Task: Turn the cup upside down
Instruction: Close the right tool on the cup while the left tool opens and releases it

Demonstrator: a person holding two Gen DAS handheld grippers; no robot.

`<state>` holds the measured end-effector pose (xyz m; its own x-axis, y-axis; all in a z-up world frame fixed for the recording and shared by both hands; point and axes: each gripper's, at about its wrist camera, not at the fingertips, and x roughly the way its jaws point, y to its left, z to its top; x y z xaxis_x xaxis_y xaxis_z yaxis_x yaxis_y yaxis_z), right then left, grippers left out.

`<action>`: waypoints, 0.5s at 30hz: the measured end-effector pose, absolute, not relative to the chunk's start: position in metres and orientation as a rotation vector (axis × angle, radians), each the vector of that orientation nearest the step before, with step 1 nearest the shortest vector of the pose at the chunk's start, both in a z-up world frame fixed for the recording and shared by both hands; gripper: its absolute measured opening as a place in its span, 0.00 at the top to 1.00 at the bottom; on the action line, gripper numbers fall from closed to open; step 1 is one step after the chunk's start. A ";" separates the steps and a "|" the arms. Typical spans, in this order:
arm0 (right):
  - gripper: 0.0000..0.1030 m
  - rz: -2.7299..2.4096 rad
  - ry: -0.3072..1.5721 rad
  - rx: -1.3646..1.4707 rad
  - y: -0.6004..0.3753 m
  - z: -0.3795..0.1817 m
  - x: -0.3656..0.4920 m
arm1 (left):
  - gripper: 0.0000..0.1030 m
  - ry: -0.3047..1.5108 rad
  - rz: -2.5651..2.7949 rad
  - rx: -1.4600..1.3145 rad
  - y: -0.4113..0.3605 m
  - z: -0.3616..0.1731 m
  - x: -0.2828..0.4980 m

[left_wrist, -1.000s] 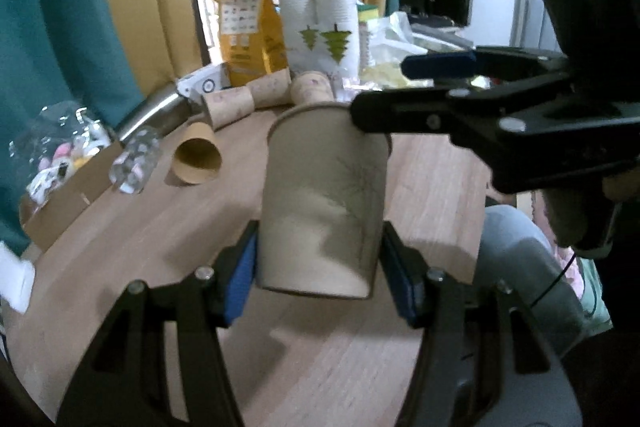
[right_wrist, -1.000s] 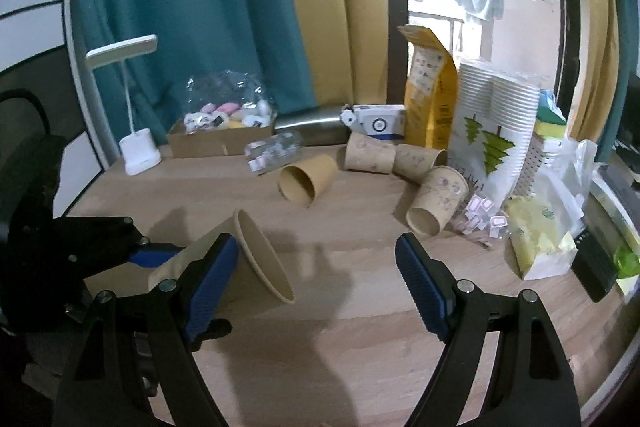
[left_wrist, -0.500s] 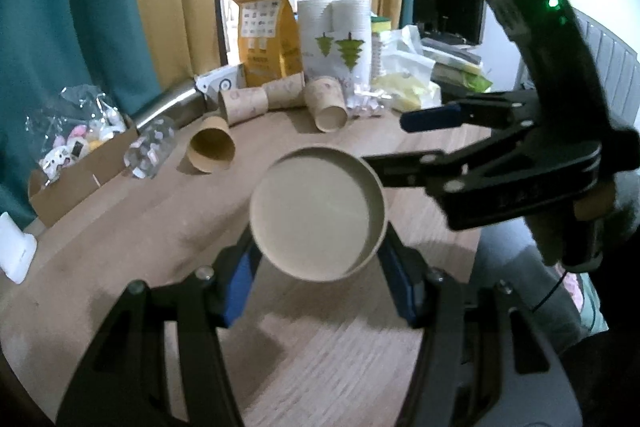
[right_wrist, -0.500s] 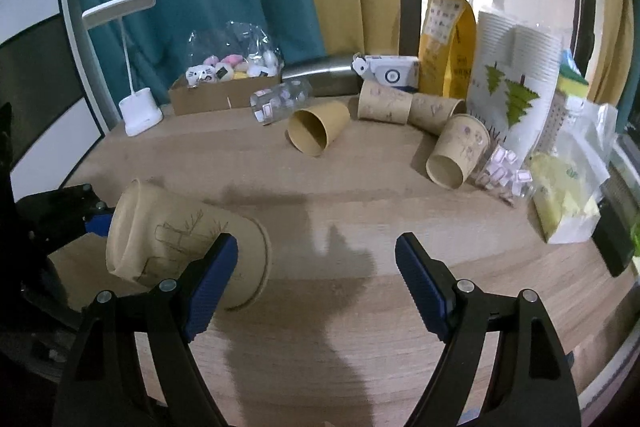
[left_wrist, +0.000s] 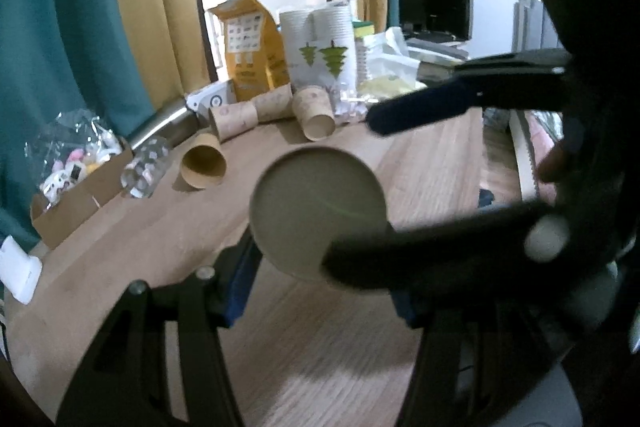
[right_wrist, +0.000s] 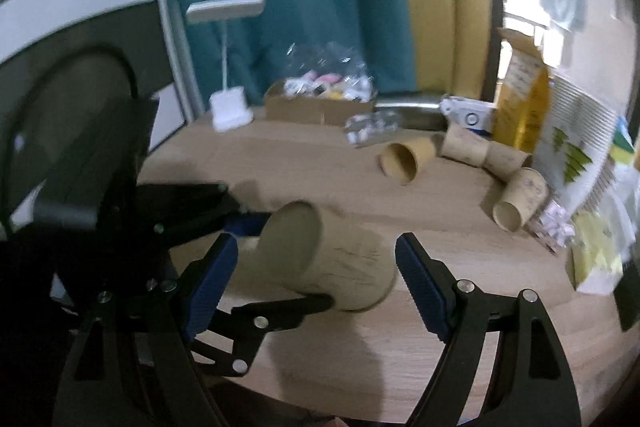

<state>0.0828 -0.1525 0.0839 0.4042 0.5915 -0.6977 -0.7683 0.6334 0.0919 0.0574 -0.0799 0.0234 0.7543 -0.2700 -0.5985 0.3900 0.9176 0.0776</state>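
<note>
1. The left gripper (right_wrist: pixel 256 259) has its jaws clamped on the paper cup (right_wrist: pixel 324 259); the cup is held on its side above the wooden desk (right_wrist: pixel 440 239), its flat bottom towards the right wrist camera.
2. In the left wrist view the cup (left_wrist: pixel 316 211) shows as a round disc between the blue pads; which end faces this camera I cannot tell.
3. The right gripper (right_wrist: pixel 316 279) has its jaws wide apart, one on each side of the cup; it grips nothing.
4. At the far side of the desk four other cups (right_wrist: pixel 408 159) lie on their sides; near them stand a yellow box (right_wrist: pixel 520 107) and a white lamp (right_wrist: pixel 228 63).
</note>
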 end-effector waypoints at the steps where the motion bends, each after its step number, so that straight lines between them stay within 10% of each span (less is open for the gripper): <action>1: 0.19 0.864 0.773 -0.281 -0.149 0.082 0.082 | 0.44 0.616 -0.365 0.203 -0.079 0.024 0.057; 15: 0.19 0.875 0.828 -0.304 -0.144 0.071 0.087 | 0.44 0.541 -0.392 0.203 -0.080 0.028 0.045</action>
